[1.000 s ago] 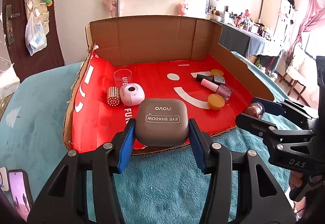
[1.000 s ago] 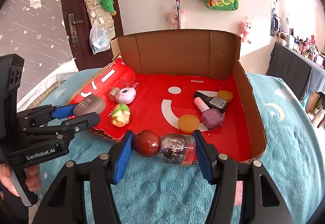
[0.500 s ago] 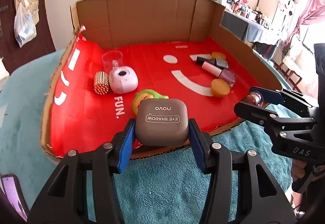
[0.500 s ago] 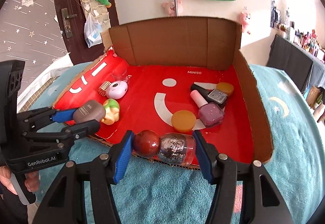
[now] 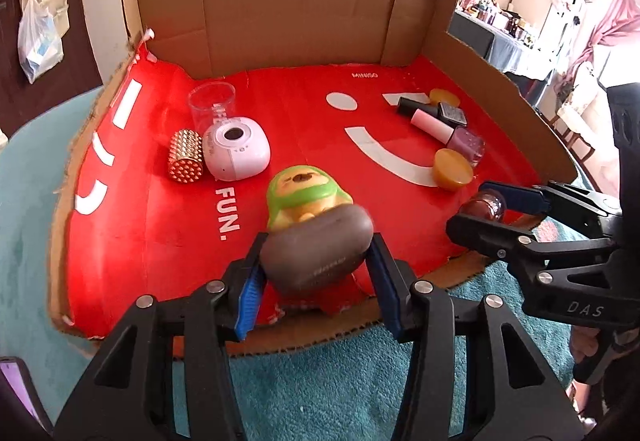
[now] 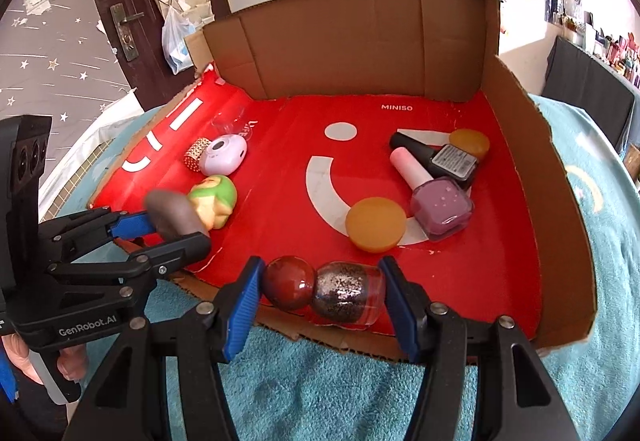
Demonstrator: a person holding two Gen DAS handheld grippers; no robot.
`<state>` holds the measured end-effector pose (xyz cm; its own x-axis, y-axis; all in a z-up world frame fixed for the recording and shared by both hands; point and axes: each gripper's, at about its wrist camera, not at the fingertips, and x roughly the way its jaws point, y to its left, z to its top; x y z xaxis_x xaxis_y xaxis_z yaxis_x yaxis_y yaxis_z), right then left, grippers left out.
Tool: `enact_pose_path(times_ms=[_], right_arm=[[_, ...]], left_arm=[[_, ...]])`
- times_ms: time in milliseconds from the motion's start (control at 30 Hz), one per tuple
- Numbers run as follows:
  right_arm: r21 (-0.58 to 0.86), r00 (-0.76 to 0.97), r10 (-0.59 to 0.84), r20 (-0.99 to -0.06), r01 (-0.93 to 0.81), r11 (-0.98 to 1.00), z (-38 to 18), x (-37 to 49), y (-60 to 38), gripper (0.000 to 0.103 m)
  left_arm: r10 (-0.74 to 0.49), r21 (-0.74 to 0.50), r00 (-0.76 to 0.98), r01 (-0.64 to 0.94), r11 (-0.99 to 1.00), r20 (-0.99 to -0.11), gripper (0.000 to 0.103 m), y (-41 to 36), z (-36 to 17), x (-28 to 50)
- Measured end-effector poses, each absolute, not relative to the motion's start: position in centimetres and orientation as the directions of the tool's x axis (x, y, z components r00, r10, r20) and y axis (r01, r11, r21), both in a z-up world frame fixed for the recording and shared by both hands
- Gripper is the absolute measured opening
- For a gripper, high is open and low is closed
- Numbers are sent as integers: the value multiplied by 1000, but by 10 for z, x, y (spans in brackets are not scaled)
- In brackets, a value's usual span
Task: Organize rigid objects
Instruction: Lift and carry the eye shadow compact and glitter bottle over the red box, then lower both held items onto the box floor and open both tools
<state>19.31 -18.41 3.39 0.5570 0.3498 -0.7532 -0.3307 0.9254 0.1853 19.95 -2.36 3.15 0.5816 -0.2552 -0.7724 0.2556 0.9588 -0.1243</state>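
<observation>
The grey eye-shadow case point(image 5: 316, 249) sits clamped between the jaws of the left gripper point(image 5: 316, 273), tipped forward and blurred, low over the near strip of the red tray point(image 5: 180, 241) and just in front of the green-and-yellow squishy figure point(image 5: 304, 193); the jaws have just been closing a little on it. The glitter nail-polish bottle point(image 6: 324, 293) with its round dark-red cap lies crosswise, clamped end to end in the jaws of the right gripper point(image 6: 320, 297), at the tray's front cardboard edge. Both look ready to be set down, and that would go best by lowering each until it rests flat on the red floor before the jaws part: the case clear of the figure, the bottle short of the amber disc point(image 6: 375, 224) and the pink polish bottle point(image 6: 440, 205). The left wrist view shows the case's tilt and the clear cup point(image 5: 212, 103) upright behind the white device point(image 5: 236, 149); the right wrist view alone shows the bottle whole and a hand point(image 6: 24, 361) on the left handle.
</observation>
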Motion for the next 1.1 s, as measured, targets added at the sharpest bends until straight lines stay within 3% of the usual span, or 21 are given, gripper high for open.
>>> enact_pose_path(times_ms=[533,833,1100], right_arm=[[87,618,256,-743,-289,953,29,209,-180,61],[45,637,214,-741,-270,962,24,217,-177,61],[53,627,214,-749,-265,963,19,221,-178,61]], left_arm=[[-215,-109,634,202,973,-743,42,-18,31,215],[-190,-98,631,178,979,-752,32,-21,20,226],[-189,-97,634,176,980,-750,31,-21,20,227]])
